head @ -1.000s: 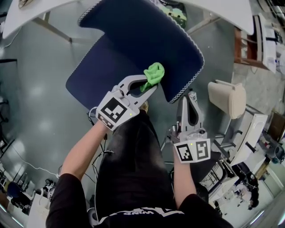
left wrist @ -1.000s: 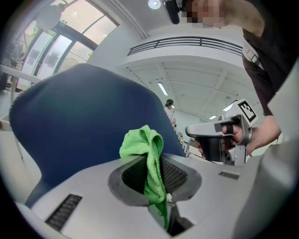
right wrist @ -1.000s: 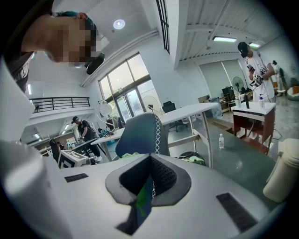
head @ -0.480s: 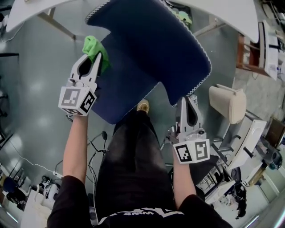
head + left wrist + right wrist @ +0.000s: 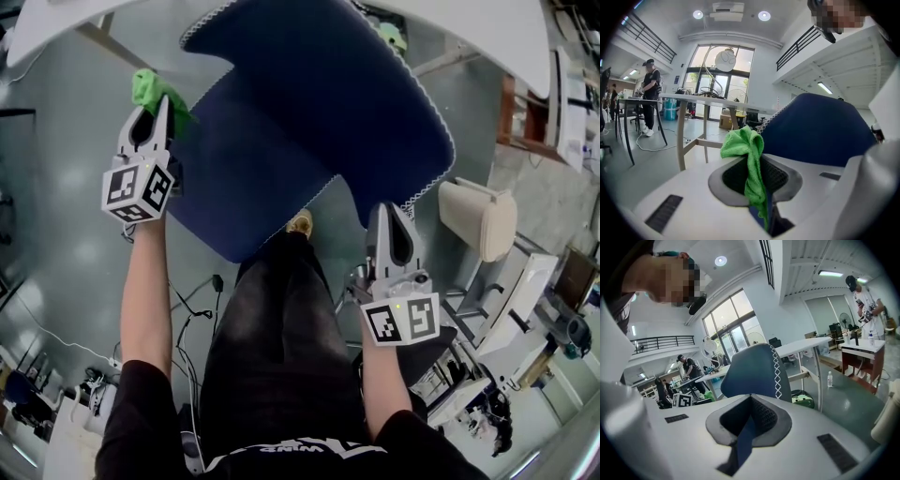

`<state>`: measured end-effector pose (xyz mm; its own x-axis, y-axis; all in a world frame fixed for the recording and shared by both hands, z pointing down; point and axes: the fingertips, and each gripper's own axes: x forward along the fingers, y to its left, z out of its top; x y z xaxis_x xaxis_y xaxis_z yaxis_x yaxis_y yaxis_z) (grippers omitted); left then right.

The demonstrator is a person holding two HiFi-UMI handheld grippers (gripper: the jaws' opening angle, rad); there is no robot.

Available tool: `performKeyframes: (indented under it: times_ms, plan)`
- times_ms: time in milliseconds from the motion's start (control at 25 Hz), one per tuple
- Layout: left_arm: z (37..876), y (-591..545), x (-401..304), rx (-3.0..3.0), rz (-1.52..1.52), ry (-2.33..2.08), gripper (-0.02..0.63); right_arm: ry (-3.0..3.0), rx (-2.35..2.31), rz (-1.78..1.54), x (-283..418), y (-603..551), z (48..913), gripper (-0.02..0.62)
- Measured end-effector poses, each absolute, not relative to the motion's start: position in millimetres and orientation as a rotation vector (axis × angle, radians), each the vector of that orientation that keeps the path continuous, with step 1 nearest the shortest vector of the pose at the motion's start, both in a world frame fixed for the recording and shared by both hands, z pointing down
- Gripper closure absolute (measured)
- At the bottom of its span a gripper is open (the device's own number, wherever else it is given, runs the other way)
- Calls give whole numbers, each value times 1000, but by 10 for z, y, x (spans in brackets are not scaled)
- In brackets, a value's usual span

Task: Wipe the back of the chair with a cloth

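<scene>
- Head view: the left hand-held gripper [image 5: 155, 103] pinches the green cloth [image 5: 150, 86] just beside the left edge of the blue chair back [image 5: 319, 94], probably poised for a wiping pass. The right hand-held gripper [image 5: 386, 211] idles near the opposite edge.
- Left gripper view: the cloth [image 5: 745, 145] lies bunched lengthwise between the jaws, its free end pointing forward past the tips.
- Right gripper view: the jaws are pressed together and empty, aimed at the chair back [image 5: 754, 371].

Left gripper [image 5: 159, 105]: was a white tapered shell with a dark oval opening, upper left.
Right gripper [image 5: 390, 214]: had the same white shell, right of centre.
Marker cubes [image 5: 138, 190]: were white with black square patterns.
Top [image 5: 150, 412]: was black, short-sleeved, with white lettering at the bottom edge.
Trousers [image 5: 281, 328]: were black.
Shoe [image 5: 300, 223]: was tan, at centre.
</scene>
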<state>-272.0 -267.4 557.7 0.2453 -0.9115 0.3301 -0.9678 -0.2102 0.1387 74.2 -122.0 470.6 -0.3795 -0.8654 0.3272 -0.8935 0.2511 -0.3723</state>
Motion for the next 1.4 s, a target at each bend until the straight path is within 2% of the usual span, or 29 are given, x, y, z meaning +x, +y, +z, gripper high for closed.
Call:
performKeyframes:
  times_ms: [640,1400]
  plan:
    - [6301,-3111,-2054,2256,334,-1613,546,-2411,1725,816,670,-1280,4734,598]
    - [6667,-2439,-811,2414,434,-1272,546,-2396,1755,833,778,-1115,4756,598]
